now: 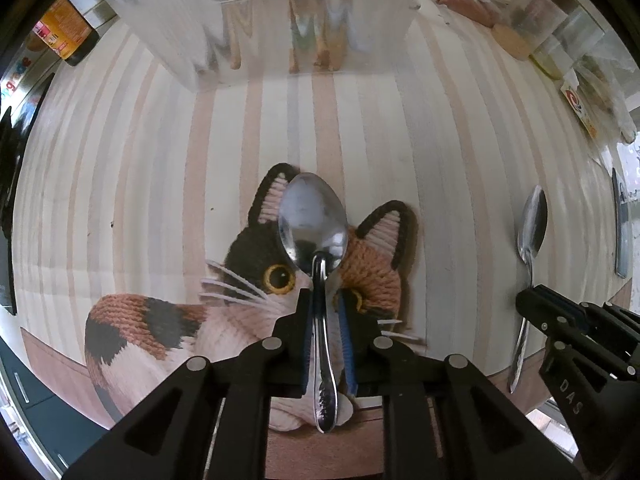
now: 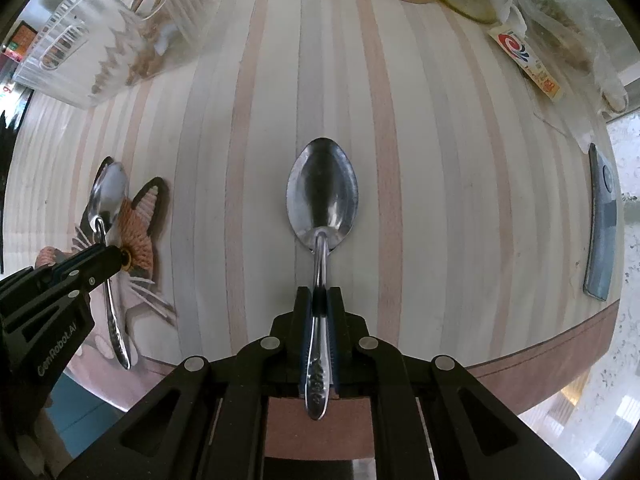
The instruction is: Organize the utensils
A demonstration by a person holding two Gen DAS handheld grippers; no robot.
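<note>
Left gripper (image 1: pixel 325 300): narrow gap, spoon (image 1: pixel 314 220) held by its handle, bowl ahead over a cat mat (image 1: pixel 168 320). Right gripper (image 2: pixel 319 296): nearly closed, clamped on spoon 2 (image 2: pixel 322 196), bowl ahead over the table (image 2: pixel 440 200). A clear rack (image 1: pixel 256 28) is seen far ahead, contents blurred, top cut off.

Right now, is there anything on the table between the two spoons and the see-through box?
No. In both wrist views only bare striped tablecloth lies between the left spoon, the right spoon and the clear box.
</note>
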